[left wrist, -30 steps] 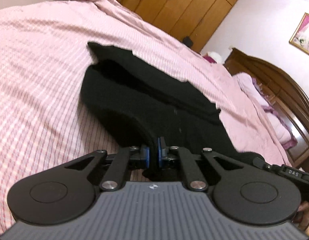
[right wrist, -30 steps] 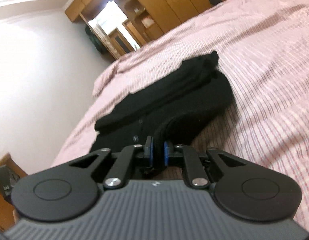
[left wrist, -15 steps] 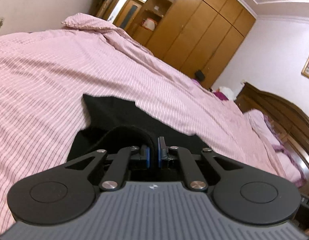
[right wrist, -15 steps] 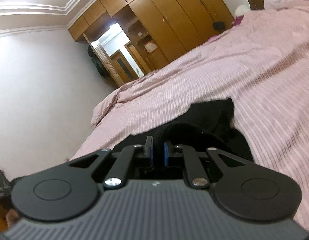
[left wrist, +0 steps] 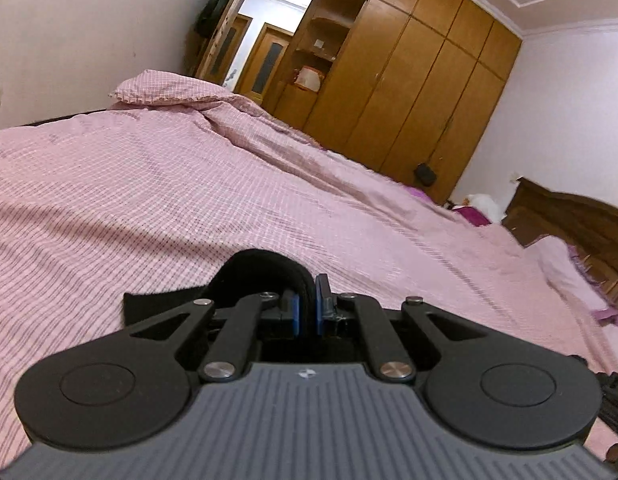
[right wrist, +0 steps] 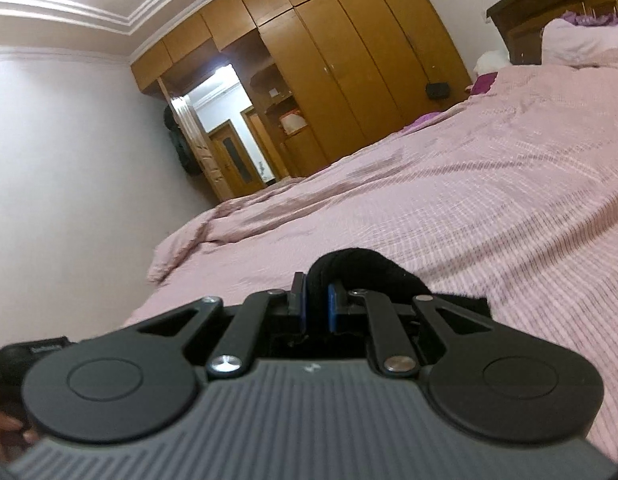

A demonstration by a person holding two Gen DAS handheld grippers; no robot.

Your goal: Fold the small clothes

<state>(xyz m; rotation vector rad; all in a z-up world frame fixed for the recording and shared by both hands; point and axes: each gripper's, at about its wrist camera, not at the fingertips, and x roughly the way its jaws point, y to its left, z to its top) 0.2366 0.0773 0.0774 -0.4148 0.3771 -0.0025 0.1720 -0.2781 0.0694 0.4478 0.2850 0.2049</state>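
Note:
A small black garment [left wrist: 253,270] lies on a bed with a pink checked cover [left wrist: 189,184]. My left gripper [left wrist: 307,304] is shut on a black fold of it that loops up over the fingers; most of the cloth is hidden under the gripper body. In the right wrist view my right gripper [right wrist: 317,300] is shut on another fold of the same black garment [right wrist: 365,268], which bulges above and to the right of the fingers. Both grippers are low over the pink cover [right wrist: 469,208].
A wooden wardrobe [left wrist: 421,92] and an open doorway [left wrist: 265,36] stand past the far side of the bed. A dark wooden headboard [left wrist: 581,224] and pillows are at the right. A wall [right wrist: 69,168] runs along the bed's left side.
Both grippers have carried the held edge of the black garment forward over the rest of it. The spread cloth seen before is now hidden under the grippers, and both cameras have tilted up.

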